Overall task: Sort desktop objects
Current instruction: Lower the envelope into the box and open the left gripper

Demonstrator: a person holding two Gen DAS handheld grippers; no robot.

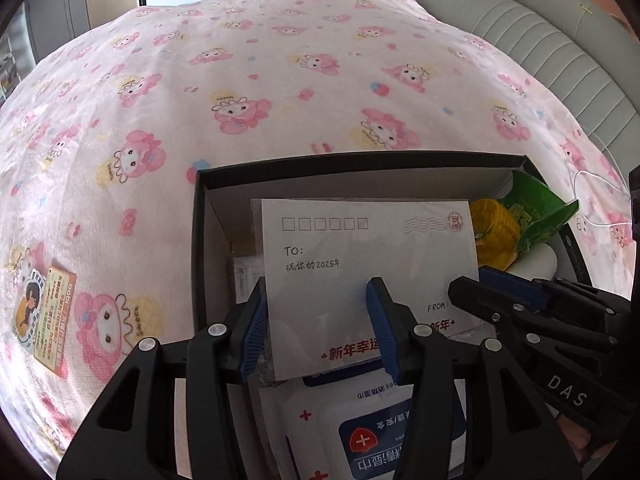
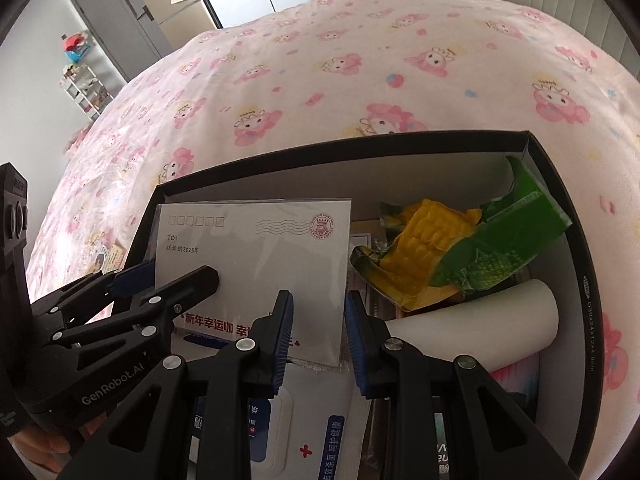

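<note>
A white envelope point(image 1: 360, 260) point(image 2: 256, 256), printed with "TO:", a postmark and red characters, lies tilted face-up over the contents of a black box point(image 1: 360, 160) point(image 2: 320, 148). My left gripper point(image 1: 317, 286) point(image 2: 180, 270) straddles its lower left corner. One finger lies over the face, the other at the left edge, and the jaws stand apart. My right gripper point(image 2: 318, 296) point(image 1: 470, 280) straddles the lower right corner the same way, with a narrower gap. No pad visibly presses on the envelope. Whether it rests on a finger or on the contents I cannot tell.
The box also holds a yellow and green corn packet point(image 2: 440, 248) point(image 1: 496, 232), a white roll point(image 2: 500, 320) and a wet-wipes pack point(image 1: 360, 432) point(image 2: 304, 432). It sits on a pink cartoon bedspread point(image 1: 280, 80). A small sticker card point(image 1: 48, 312) lies to its left. A grey padded headboard point(image 1: 540, 40) is at the right.
</note>
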